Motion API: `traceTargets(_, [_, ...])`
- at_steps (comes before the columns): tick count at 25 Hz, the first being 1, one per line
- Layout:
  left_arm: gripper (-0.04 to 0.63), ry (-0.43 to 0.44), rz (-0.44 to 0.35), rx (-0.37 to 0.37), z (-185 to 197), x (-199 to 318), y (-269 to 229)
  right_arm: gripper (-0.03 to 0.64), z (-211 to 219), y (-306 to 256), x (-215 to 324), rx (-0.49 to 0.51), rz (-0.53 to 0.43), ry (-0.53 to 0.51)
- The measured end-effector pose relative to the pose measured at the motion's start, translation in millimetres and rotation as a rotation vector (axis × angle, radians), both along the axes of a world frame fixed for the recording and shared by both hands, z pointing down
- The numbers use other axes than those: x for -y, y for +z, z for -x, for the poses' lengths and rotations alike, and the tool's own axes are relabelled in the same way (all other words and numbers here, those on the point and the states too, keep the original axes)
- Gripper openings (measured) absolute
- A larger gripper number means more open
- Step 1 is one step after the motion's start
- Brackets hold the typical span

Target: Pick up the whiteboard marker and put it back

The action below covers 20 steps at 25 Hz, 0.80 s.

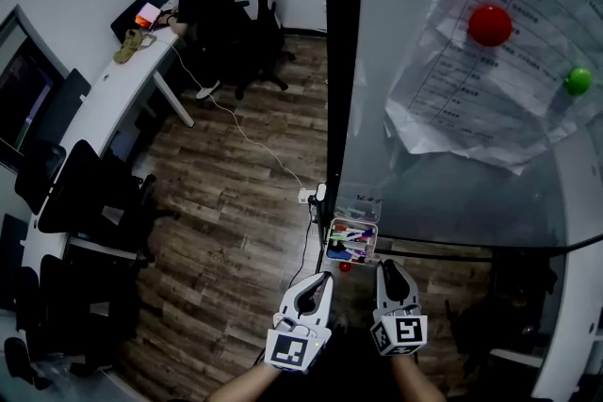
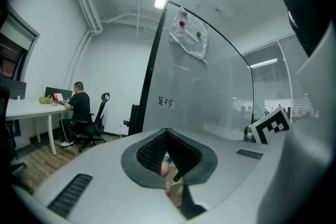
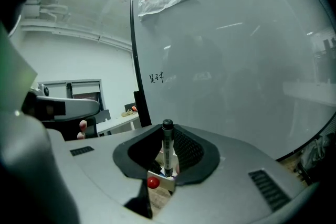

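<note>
The whiteboard marker is in your right gripper. It stands upright between the jaws with the cap end on top, and the jaws are closed partway onto its barrel, so that's a solid hold. Its lower end sits just above the little box of markers, which is straight below the gripper's tip. The box has a bunch of coloured pens in it and sits right at the bottom edge of the whiteboard.

There's a small red round thing just beside the box on the near side. I can't tell what it is.

Your left gripper is just beside the right one, aimed at the same box. Its jaws are a bit apart with nothing between them, and you only see the box through the gap.

Higher up on the board, a crumpled paper sheet is pinned by a red magnet and a green magnet. Well away across the wooden floor, a person sits at a long white tabletop.
</note>
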State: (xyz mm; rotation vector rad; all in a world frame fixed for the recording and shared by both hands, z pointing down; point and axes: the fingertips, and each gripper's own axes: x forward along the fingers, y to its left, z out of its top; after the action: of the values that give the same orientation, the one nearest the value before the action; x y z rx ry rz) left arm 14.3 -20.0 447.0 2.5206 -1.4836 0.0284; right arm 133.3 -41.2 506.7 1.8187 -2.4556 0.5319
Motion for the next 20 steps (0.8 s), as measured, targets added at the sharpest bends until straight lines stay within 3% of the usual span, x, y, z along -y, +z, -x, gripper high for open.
traceTargets(6, [0.008, -0.007, -0.017, 0.001, -2.6, -7.7, -5.5, 0.077, -2.2, -14.6, -14.4, -0.017, -0.046, -0.020])
traceTargets(11, [0.008, -0.047, -0.007, 0.045, -1.0, -18.0, -11.0, 0.077, -5.1, -23.2, -32.6, -0.018, -0.067, -0.048])
traceTargets(17, [0.008, -0.025, -0.054, 0.046, -16.0, -45.2, -13.4, 0.077, -10.8, -30.8, -59.9, -0.002, -0.074, -0.073])
traceTargets(20, [0.008, -0.052, -0.018, 0.036, -18.2, -57.8, -12.4, 0.077, -14.8, -33.8, -72.9, 0.005, -0.076, -0.081])
